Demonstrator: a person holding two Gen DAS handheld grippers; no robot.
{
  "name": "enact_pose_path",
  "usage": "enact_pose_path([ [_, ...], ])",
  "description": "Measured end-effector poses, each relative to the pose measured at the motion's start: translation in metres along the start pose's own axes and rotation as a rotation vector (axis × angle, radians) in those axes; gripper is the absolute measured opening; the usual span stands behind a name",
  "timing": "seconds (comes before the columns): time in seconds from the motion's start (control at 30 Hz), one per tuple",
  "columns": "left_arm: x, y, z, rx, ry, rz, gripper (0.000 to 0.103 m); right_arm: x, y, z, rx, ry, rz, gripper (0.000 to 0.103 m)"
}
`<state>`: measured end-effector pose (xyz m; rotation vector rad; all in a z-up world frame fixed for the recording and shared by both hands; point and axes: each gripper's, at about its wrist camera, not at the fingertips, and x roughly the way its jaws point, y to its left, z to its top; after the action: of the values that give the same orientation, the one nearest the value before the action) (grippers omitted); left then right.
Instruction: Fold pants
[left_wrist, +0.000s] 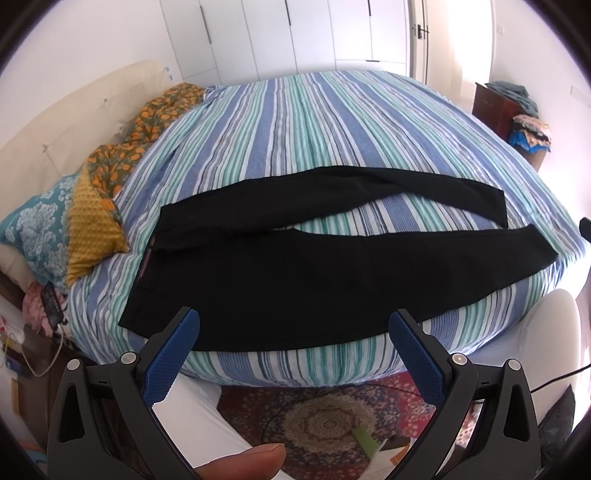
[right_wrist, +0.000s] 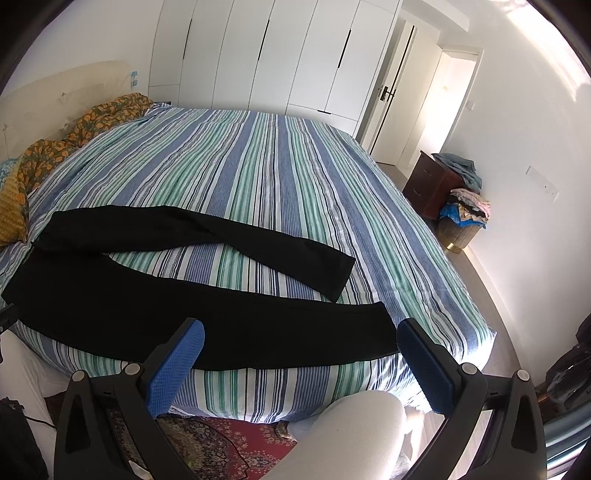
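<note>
Flat across the near edge of the striped bedspread (left_wrist: 295, 122) lie the black pants (left_wrist: 295, 277), legs spread apart, a reddish waistband strip (left_wrist: 146, 260) (any lettering unreadable), while left tongs (left_wrist: 295, 332) and right tongs (right_wrist: 301, 341) hover wide apart, empty.

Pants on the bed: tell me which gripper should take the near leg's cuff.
Right. The right gripper hangs open by the near leg's cuff of the black pants; the left gripper faces the waist end, far from that cuff.
</note>
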<state>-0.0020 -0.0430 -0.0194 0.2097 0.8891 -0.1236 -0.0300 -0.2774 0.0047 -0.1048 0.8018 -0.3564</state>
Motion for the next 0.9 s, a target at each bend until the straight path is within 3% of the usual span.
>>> enact_pose_path([
  [0.33, 0.0, 0.008, 0.003, -0.05, -0.02, -0.002, 0.102, -0.001, 0.002, 0.002, 0.008, -0.01, 0.021, 0.103],
  [0.53, -0.005, 0.016, 0.005, -0.119, -0.056, -0.034, 0.103, -0.011, -0.003, 0.001, 0.078, -0.086, 0.157, 0.103],
  [0.77, -0.001, 0.017, 0.007, -0.146, -0.07, -0.046, 0.103, -0.02, 0.005, 0.003, 0.065, -0.17, 0.269, 0.103],
  [0.9, 0.001, 0.018, 0.006, -0.153, -0.077, -0.042, 0.103, -0.018, 0.009, -0.003, 0.072, -0.201, 0.383, 0.103],
])
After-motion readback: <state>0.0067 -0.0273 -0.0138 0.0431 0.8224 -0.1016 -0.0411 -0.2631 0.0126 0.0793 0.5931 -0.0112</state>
